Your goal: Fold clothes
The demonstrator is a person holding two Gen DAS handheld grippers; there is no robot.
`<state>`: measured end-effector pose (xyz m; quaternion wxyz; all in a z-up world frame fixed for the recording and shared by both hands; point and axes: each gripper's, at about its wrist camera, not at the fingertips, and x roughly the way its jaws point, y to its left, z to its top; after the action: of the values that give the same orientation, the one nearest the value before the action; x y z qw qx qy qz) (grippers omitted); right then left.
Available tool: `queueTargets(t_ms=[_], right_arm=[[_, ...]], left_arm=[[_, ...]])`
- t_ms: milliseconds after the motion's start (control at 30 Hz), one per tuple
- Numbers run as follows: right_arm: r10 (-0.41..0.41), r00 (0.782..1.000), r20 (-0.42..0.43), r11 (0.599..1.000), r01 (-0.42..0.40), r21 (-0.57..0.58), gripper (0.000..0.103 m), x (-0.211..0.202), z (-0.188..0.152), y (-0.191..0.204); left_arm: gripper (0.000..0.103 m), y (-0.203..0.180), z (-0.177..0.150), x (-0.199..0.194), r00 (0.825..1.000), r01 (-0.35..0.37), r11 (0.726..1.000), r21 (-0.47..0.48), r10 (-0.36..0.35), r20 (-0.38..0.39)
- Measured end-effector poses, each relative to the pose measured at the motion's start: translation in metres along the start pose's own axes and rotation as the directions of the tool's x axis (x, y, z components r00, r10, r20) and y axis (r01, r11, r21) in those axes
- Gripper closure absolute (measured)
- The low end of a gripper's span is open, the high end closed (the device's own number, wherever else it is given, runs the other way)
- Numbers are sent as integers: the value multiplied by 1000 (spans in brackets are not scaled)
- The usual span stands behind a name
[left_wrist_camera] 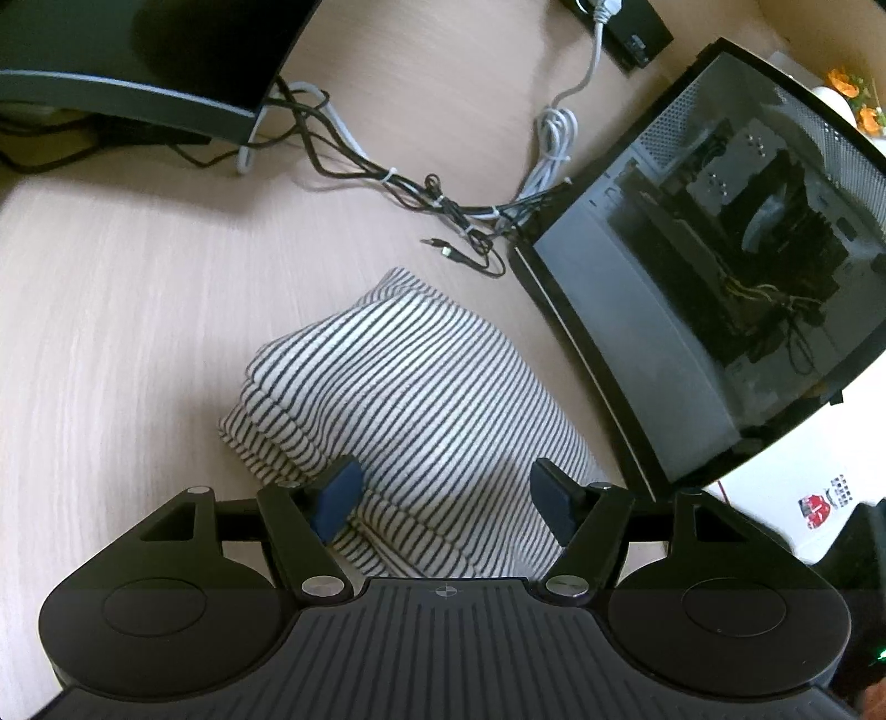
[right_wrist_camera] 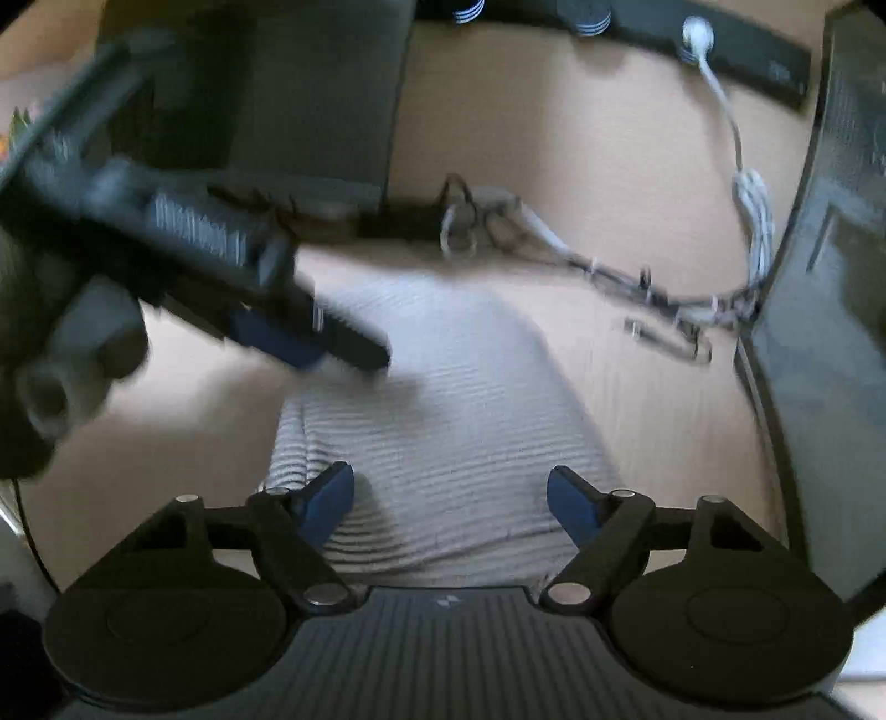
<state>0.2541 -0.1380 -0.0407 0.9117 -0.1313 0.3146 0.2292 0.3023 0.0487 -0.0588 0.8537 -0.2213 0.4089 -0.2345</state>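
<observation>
A folded garment (left_wrist_camera: 421, 387) with thin black and white stripes lies flat on the pale wooden desk (left_wrist_camera: 122, 310). In the left wrist view my left gripper (left_wrist_camera: 446, 501) hovers over the garment's near end. Its blue pads (left_wrist_camera: 339, 498) stand wide apart, with cloth lying loose below them, so it is open. The right wrist view is blurred. There my right gripper (right_wrist_camera: 451, 501) is open over the near edge of the same garment (right_wrist_camera: 454, 410), its pads apart and not pressing cloth. The left gripper (right_wrist_camera: 332, 346) reaches in from the upper left, over the garment's far left corner.
A computer case (left_wrist_camera: 720, 266) with a glass side stands close on the right of the garment. A bundle of cables (left_wrist_camera: 432, 194) runs across the desk behind it. A dark monitor base (left_wrist_camera: 138, 66) sits at the back left, and a power strip (left_wrist_camera: 631, 27) lies at the back.
</observation>
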Motion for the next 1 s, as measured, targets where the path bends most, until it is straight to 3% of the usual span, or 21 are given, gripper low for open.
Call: queueTargets(t_ms=[367,533,600,633,667,700,767,867,1000], right_arm=[[-107,994,-21,994,107,10,23,-1,-9,19],[-35,996,-77,997,40,69,24,-9,11,-3],[-18,999,-37,994,22,105,34,-20,28,-19],[-5,1000,-15,994,7,113,47,-21,39,-26],[10,1000,9,993,-11,118,54,-20,51,-33],[27,999,29,992,-30,122,54,-16,64,-38],[66,996,64,991,-73,113,55,4,90,-42],[98,995,21,993,-99,60,55,59,111,-39],[70,988,-136,998,-68,20,54,132,96,-36]], left_arm=[[29,12,0,-3,998,59,998,-23,-59,-1],[29,14,-3,-3,999,52,998,-30,-52,-2],[29,15,-4,-2,999,43,999,-34,-43,-5],[29,16,-5,-1,999,36,999,-38,-36,-6],[29,17,-6,1,1000,20,999,-48,-21,-10],[27,18,-9,5,1000,-1,998,-65,-1,-19],[23,21,-14,10,1000,-13,993,-114,10,-21],[24,16,-17,4,999,-50,991,-122,50,-2],[25,4,-19,-15,993,-110,988,-109,115,35]])
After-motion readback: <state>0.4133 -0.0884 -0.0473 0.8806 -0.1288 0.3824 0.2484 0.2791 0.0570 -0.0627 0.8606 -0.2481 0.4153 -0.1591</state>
